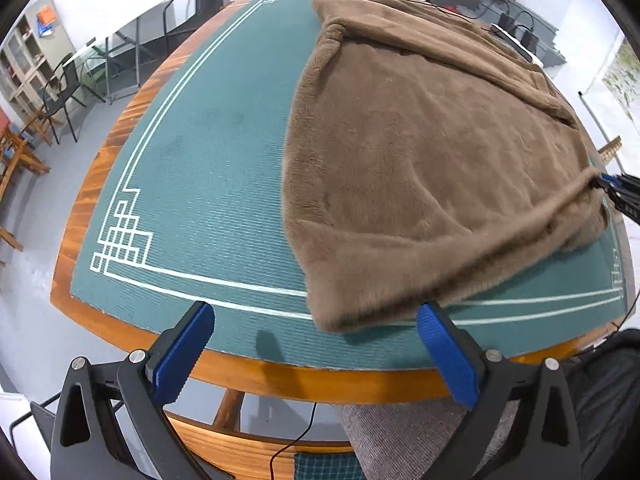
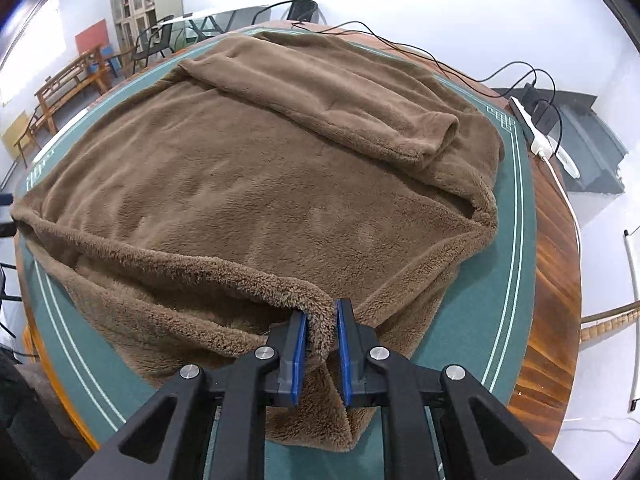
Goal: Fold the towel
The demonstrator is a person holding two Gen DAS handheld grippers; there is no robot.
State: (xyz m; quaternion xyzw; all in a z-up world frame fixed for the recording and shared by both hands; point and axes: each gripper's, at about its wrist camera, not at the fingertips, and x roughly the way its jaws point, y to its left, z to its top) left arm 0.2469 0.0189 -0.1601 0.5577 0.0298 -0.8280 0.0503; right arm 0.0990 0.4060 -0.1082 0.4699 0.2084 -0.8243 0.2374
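Right gripper (image 2: 321,332) clamped on near edge of brown towel (image 2: 248,184), lifting it off green mat (image 2: 516,216). Left gripper (image 1: 316,344) spread wide, empty, just short of towel's near corner. Left view shows bare mat w/ white border; right view shows rolled far fold.

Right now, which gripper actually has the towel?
The right gripper: its blue pads are shut on a fluffy edge of the brown towel. The left gripper stands wide open, empty, at the towel's near corner.
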